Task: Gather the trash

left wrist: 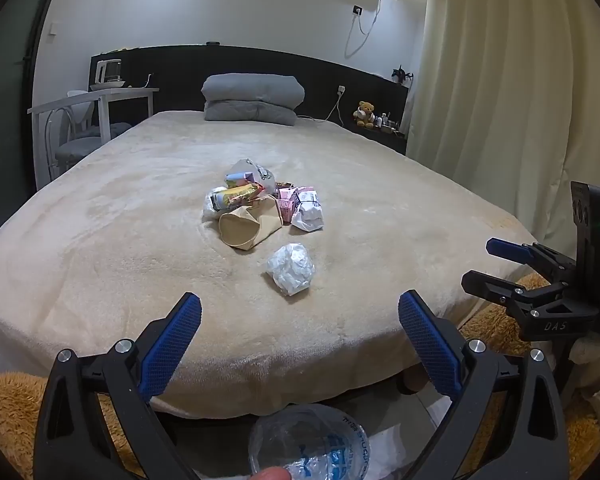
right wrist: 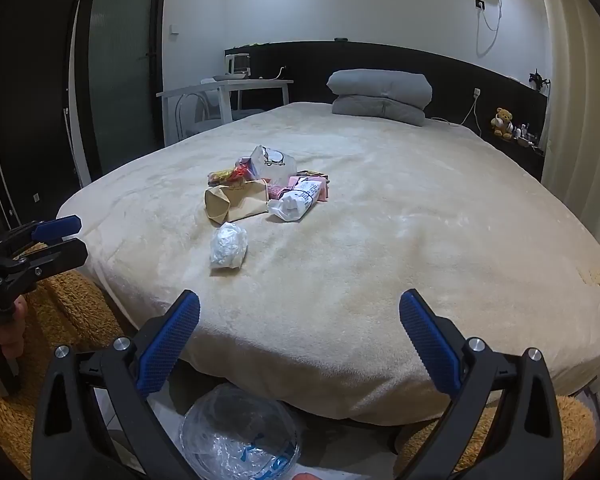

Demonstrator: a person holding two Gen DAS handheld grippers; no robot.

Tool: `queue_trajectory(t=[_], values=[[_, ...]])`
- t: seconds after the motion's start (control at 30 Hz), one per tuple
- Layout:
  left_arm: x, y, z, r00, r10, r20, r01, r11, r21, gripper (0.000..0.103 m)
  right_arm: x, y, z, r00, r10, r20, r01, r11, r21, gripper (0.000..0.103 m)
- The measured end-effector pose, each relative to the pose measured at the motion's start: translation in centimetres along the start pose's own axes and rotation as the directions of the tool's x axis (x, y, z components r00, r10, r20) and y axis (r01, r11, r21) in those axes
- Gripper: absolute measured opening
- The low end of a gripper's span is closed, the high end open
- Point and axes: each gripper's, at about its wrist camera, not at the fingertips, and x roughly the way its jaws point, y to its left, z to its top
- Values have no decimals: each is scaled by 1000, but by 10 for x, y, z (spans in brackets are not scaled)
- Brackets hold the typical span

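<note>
A heap of trash (left wrist: 262,198) (right wrist: 266,188) lies in the middle of a beige bed (left wrist: 120,240) (right wrist: 420,240): a brown paper bag (left wrist: 250,226) (right wrist: 236,200), snack wrappers, pink cartons and a white wrapper. A crumpled white paper ball (left wrist: 291,268) (right wrist: 228,248) sits alone nearer the bed's foot. My left gripper (left wrist: 300,316) is open and empty, short of the ball. My right gripper (right wrist: 300,312) (left wrist: 496,264) is open and empty too. The left gripper (right wrist: 60,236) shows at the left edge of the right wrist view.
A clear plastic bin with a liner (left wrist: 310,446) (right wrist: 240,436) stands on the floor below the bed's foot. Folded grey bedding (left wrist: 254,98) lies by the headboard. A white table and chair (left wrist: 96,116) stand left; curtains (left wrist: 520,100) hang right. Orange shaggy rug (left wrist: 4,412) covers the floor.
</note>
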Motion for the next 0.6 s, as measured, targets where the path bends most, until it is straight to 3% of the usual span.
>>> queue_trajectory(t=[0.6], values=[[0, 0, 0, 1000, -3, 5, 3, 1000, -2, 97, 4, 1, -3, 1000, -9, -5, 8, 1000, -11, 99]])
